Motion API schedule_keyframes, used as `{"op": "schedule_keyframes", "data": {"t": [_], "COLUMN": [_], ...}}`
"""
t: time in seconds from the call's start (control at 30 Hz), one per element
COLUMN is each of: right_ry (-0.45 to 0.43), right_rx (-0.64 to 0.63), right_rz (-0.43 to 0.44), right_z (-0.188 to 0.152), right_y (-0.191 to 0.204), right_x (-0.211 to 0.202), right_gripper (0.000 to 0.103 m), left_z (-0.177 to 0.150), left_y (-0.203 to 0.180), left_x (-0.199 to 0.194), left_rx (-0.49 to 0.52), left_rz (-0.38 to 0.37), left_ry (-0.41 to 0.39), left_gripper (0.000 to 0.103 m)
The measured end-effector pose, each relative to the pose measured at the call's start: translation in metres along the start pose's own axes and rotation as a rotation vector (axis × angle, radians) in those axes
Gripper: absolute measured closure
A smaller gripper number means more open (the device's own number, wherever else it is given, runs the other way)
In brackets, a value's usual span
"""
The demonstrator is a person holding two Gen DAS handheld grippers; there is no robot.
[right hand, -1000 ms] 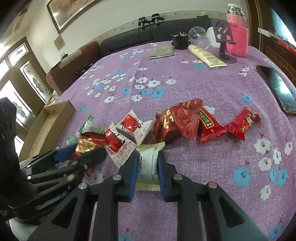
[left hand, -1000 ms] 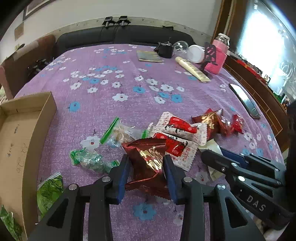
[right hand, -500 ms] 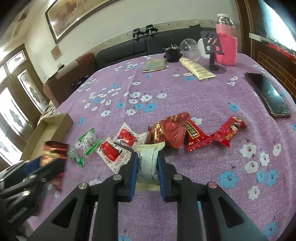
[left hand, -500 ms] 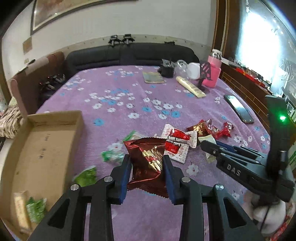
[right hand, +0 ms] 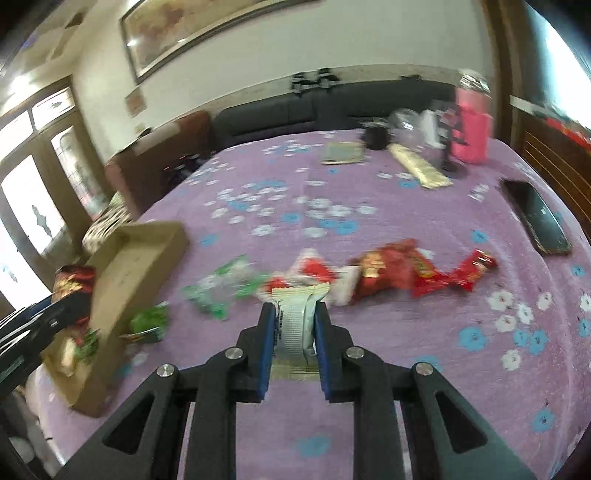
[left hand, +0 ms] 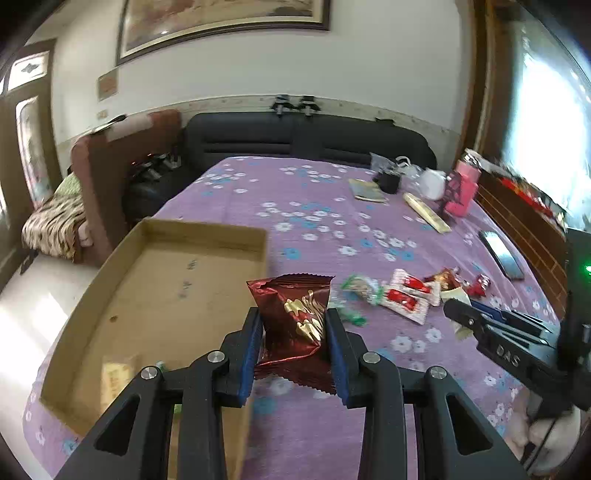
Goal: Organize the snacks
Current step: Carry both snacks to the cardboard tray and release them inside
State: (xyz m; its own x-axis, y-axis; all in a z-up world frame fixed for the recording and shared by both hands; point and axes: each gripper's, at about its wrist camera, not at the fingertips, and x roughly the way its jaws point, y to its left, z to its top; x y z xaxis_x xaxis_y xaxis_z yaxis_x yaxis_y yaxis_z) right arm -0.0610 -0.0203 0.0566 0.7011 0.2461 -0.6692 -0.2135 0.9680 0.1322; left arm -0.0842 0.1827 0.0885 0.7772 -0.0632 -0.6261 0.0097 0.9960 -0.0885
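Purple flowered tablecloth [left hand: 314,206] covers the table and serves as landmark. At its far right corner stands a pink jar [left hand: 461,188], with a black phone stand [right hand: 452,147] beside it; a cream tube [left hand: 426,212] lies just in front. A small booklet [left hand: 365,189] lies left of the tube. A dark phone [left hand: 500,254] lies along the cloth's right edge. Beyond the cloth's far edge: black sofa [left hand: 306,136]; above it, a framed picture [left hand: 221,22].
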Motion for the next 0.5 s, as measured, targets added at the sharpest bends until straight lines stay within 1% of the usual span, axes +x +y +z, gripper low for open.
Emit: {"op": "schedule_keyframes", "data": {"t": [0.17,0.27,0.5], "right_ry": [0.018,0.050,0.115], "right_rx": [-0.081,-0.119,-0.194], "right_rz": [0.074,0.119,0.191], "right_z": [0.008,0.010,0.010], "right_y": [0.057,0.092,0.161], "right_x": [-0.001,0.008,0.032], "right_gripper": [0.083,0.083,0.083], "left_z": [-0.005,-0.009,-0.016], "left_y": [0.036,0.063,0.118], "left_x": [-0.009,-0.012,-0.010], "left_rx": [-0.065,-0.112,-0.195], "left_rz": [0.029,0.047,0.092], "left_ry": [-0.020,-0.027,-0.025], "left_gripper": [0.067,0.067,0.067]}}
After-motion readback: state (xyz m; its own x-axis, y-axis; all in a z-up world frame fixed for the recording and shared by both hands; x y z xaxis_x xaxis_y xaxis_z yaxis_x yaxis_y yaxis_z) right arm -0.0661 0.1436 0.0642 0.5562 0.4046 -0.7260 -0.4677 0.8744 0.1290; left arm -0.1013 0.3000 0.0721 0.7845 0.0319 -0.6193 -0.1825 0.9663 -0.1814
